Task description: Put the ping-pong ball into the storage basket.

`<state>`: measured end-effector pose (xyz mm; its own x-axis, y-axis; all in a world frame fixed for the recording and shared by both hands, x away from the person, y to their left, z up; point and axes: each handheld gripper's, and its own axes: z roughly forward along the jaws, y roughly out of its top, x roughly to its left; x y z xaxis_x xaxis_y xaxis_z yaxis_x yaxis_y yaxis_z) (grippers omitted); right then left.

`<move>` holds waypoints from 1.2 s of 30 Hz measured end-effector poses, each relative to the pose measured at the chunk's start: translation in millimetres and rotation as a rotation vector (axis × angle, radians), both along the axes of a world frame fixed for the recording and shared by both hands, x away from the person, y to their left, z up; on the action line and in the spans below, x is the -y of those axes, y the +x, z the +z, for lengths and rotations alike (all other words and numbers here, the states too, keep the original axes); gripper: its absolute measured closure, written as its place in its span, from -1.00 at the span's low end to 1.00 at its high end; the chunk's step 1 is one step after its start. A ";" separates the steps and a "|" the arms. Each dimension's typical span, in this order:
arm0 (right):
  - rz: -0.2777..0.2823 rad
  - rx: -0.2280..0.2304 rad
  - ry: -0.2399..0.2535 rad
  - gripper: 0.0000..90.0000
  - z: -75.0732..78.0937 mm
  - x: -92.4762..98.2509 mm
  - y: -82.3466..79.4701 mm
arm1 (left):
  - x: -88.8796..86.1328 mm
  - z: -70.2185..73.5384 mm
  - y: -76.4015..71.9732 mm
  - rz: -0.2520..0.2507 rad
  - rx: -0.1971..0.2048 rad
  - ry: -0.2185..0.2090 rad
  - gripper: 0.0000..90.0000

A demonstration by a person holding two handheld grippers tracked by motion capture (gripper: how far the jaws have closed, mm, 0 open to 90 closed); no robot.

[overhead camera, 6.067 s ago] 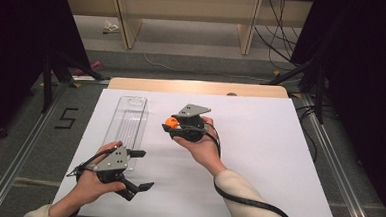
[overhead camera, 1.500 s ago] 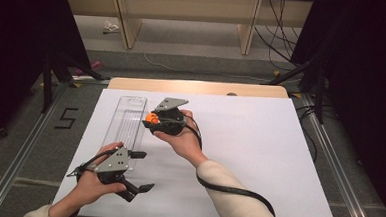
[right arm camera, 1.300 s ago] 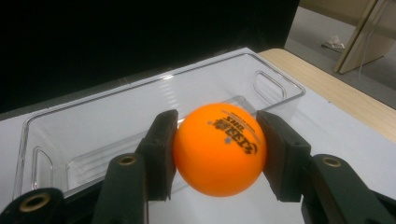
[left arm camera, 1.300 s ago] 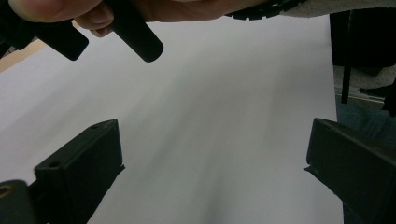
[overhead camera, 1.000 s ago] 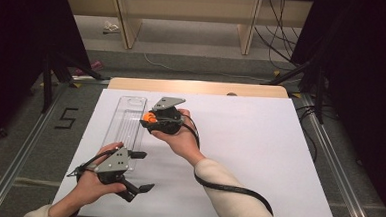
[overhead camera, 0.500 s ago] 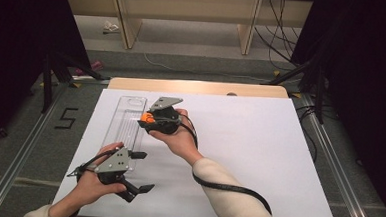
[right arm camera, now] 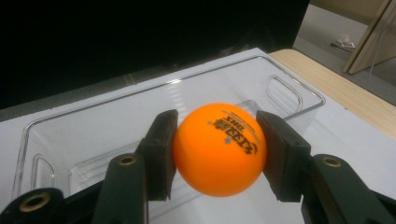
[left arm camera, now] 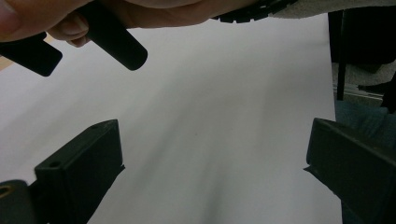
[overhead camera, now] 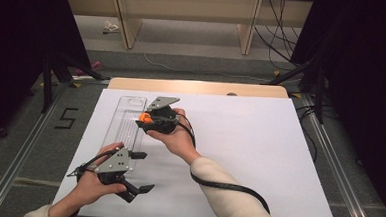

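An orange ball with dark print sits between the jaws of my right gripper, and both pads press on its sides. In the high view that gripper holds the ball over the right edge of a long clear plastic tray. The tray lies just beyond the ball in the right gripper view, and nothing shows inside it. My left gripper rests near the table's front left with its jaws wide apart over bare white sheet.
A white sheet covers the table, with a wooden strip along its far edge. Metal rails run beside the table on both sides. A cable trails from the right gripper along the person's sleeve.
Since six seconds ago the right gripper has carried the ball left to the tray's edge. Over the last second nothing has visibly moved.
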<state>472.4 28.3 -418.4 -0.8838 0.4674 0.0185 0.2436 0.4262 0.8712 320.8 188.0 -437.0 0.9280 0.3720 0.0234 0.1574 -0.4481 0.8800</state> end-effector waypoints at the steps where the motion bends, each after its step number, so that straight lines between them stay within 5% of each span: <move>1: 0.001 0.001 0.000 0.15 -0.2 -0.5 0.2 | 0.0 0.0 0.0 0.000 0.000 -0.001 -0.93; 36: 0.031 -0.005 -0.014 0.15 0.1 -18.1 3.9 | 0.6 -0.4 -0.3 -0.007 -0.003 0.002 -0.92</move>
<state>476.3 46.4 -418.3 -0.8978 0.4401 0.0161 0.2341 0.4460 0.8639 320.5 187.3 -437.4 0.9307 0.3653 0.0211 0.1570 -0.4507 0.8787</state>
